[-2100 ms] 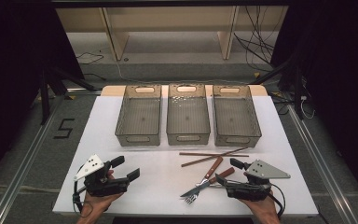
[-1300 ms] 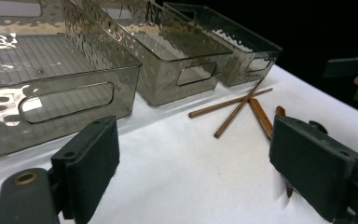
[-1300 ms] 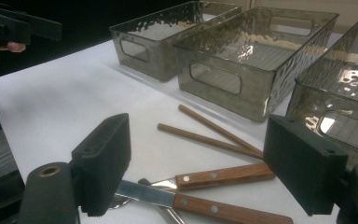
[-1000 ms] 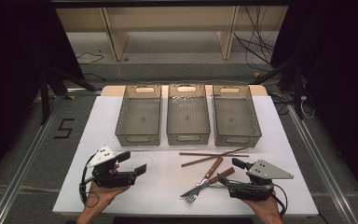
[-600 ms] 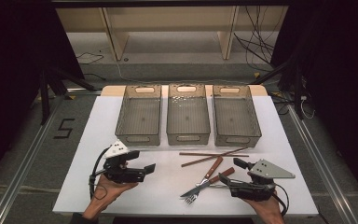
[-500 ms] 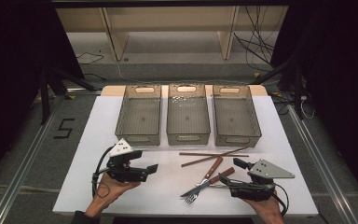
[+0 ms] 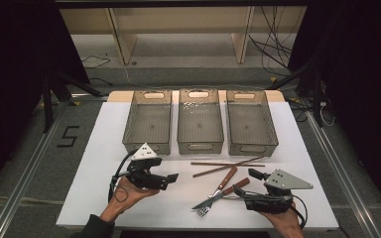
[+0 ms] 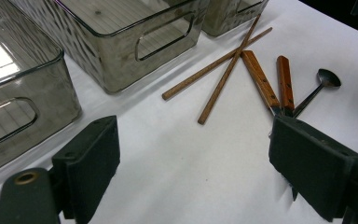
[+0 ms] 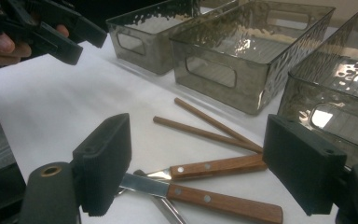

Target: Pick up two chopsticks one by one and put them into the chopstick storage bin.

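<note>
On the white worktop (image 7: pixel 104 148), three clear bins (image 7: pixel 200 121) are standing in a row with no cutlery in them, so the sorting looks barely begun. Just in front of the bins, two crossed chopsticks (image 7: pixel 226 165) are lying beside a wooden-handled knife (image 7: pixel 222 193), a wooden-handled fork (image 7: pixel 218 191) and a small spoon (image 8: pixel 318 87), all loose in one cluster. The left claw (image 7: pixel 171 179) is hanging above the bare worktop with its jaws spread wide and nothing between them, pointing toward the cluster but apart from it. The right claw (image 7: pixel 248 184) is sitting just beside the knife and fork handles, its jaws likewise spread and gripping nothing. Every piece is waiting to be picked up and dropped into a bin.
</note>
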A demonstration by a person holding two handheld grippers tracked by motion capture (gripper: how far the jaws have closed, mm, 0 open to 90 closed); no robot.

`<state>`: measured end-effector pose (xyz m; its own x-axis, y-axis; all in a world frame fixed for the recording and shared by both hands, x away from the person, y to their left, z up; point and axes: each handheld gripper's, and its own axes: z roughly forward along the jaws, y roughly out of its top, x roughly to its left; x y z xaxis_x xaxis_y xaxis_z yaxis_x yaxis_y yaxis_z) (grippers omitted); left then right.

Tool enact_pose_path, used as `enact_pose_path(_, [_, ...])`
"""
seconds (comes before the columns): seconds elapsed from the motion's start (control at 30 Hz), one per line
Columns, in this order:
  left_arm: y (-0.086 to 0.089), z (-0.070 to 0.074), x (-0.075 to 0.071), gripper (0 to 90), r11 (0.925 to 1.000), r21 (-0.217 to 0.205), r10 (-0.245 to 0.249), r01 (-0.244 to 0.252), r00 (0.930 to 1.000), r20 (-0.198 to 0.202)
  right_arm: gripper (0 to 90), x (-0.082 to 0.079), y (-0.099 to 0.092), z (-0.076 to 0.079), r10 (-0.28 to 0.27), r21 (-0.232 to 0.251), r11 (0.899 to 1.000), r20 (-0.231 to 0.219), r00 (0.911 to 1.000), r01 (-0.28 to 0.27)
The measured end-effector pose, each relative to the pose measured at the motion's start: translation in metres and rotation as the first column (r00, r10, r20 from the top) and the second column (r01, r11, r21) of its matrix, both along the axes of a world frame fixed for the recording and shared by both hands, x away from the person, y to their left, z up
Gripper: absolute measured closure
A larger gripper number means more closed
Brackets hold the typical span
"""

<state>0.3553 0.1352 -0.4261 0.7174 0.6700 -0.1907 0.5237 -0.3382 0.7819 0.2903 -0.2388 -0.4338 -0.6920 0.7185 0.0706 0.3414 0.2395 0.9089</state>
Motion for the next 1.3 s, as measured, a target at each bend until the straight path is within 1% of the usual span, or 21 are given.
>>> enact_pose_path(0.13, [-0.003,0.000,0.001,15.7,0.9999,0.005,-0.011,0.011,0.9999,-0.001,24.5,0.001,0.000,0.002,0.008,-0.004,1.000,0.002,1.0000,-0.008])
enact_pose_path(0.27, [-0.009,-0.001,0.004,15.7,0.9996,0.014,-0.025,0.026,0.9996,-0.011,24.5,0.002,0.000,0.002,0.012,-0.010,1.000,-0.001,0.9999,-0.012])
enact_pose_path(0.3, [-0.011,-0.002,0.005,15.8,0.9995,0.018,-0.027,0.028,0.9995,-0.013,24.5,0.002,0.001,0.002,0.013,-0.018,1.000,-0.002,0.9999,-0.013])
enact_pose_path(0.4, [-0.022,-0.004,0.009,16.8,0.9978,0.041,-0.051,0.052,0.9984,-0.022,24.5,0.002,0.001,0.002,0.017,-0.015,1.000,-0.004,0.9998,-0.017])
enact_pose_path(0.47, [-0.031,-0.007,0.012,17.8,0.9946,0.072,-0.072,0.074,0.9969,-0.033,24.5,0.002,0.002,0.001,0.016,-0.018,1.000,-0.007,0.9998,-0.016])
enact_pose_path(0.53, [-0.039,-0.010,0.015,19.3,0.9894,0.111,-0.090,0.093,0.9952,-0.038,24.5,0.002,0.002,0.001,0.018,-0.017,1.000,-0.009,0.9998,-0.019])
enact_pose_path(0.6, [-0.045,-0.012,0.019,21.6,0.9861,0.125,-0.105,0.110,0.9935,-0.043,24.5,0.002,0.002,0.000,0.021,-0.016,1.000,-0.011,0.9997,-0.021])
enact_pose_path(0.67, [-0.053,-0.014,0.022,23.9,0.9809,0.145,-0.124,0.130,0.9912,-0.047,24.5,0.001,0.002,-0.001,0.026,-0.018,0.999,-0.016,0.9995,-0.027])
enact_pose_path(0.77, [-0.066,-0.015,0.027,27.3,0.9660,0.192,-0.166,0.173,0.9847,-0.052,24.5,0.002,0.003,-0.001,0.030,-0.022,0.999,-0.022,0.9993,-0.031])
enact_pose_path(0.83, [-0.075,-0.016,0.030,29.4,0.9578,0.212,-0.185,0.194,0.9808,-0.060,24.6,0.002,0.003,-0.001,0.034,-0.023,0.999,-0.023,0.9991,-0.035])
enact_pose_path(0.9, [-0.081,-0.018,0.036,32.1,0.9543,0.212,-0.199,0.210,0.9772,-0.074,24.7,0.002,0.003,-0.001,0.036,-0.024,0.999,-0.024,0.9990,-0.037])
enact_pose_path(0.93, [-0.084,-0.019,0.038,33.8,0.9547,0.211,-0.197,0.210,0.9772,-0.078,24.7,0.002,0.003,-0.001,0.038,-0.025,0.999,-0.023,0.9990,-0.038])
enact_pose_path(0.97, [-0.087,-0.020,0.041,34.7,0.9496,0.226,-0.204,0.217,0.9758,-0.079,24.7,0.002,0.003,-0.001,0.037,-0.026,0.999,-0.024,0.9990,-0.038])
enact_pose_path(1.0, [-0.090,-0.020,0.042,37.6,0.9447,0.241,-0.211,0.223,0.9746,-0.075,24.7,0.002,0.003,-0.002,0.040,-0.027,0.999,-0.027,0.9988,-0.041])
enact_pose_path(1.03, [-0.092,-0.019,0.043,37.6,0.9409,0.250,-0.217,0.229,0.9733,-0.075,24.7,0.002,0.003,-0.002,0.040,-0.027,0.999,-0.027,0.9988,-0.041])
enact_pose_path(1.07, [-0.095,-0.019,0.045,39.3,0.9360,0.258,-0.228,0.240,0.9708,-0.074,24.7,0.002,0.003,-0.002,0.041,-0.029,0.999,-0.028,0.9988,-0.042])
enact_pose_path(1.13, [-0.101,-0.020,0.048,42.3,0.9239,0.280,-0.246,0.261,0.9654,-0.087,24.8,0.002,0.003,-0.003,0.041,-0.028,0.999,-0.032,0.9986,-0.042])
enact_pose_path(1.17, [-0.104,-0.020,0.050,43.5,0.9102,0.308,-0.259,0.276,0.9611,-0.097,24.8,0.002,0.003,-0.003,0.043,-0.030,0.999,-0.032,0.9986,-0.044])
enact_pose_path(1.23, [-0.109,-0.022,0.053,45.9,0.8959,0.338,-0.267,0.288,0.9575,-0.108,24.8,0.002,0.003,-0.002,0.045,-0.030,0.999,-0.032,0.9985,-0.045])
enact_pose_path(1.27, [-0.110,-0.023,0.055,47.6,0.8913,0.343,-0.273,0.296,0.9551,-0.114,24.8,0.002,0.003,-0.002,0.044,-0.029,0.999,-0.033,0.9985,-0.045])
enact_pose_path(1.3, [-0.112,-0.024,0.056,50.2,0.8905,0.343,-0.274,0.299,0.9542,-0.120,24.9,0.003,0.002,-0.002,0.045,-0.029,0.999,-0.032,0.9985,-0.046])
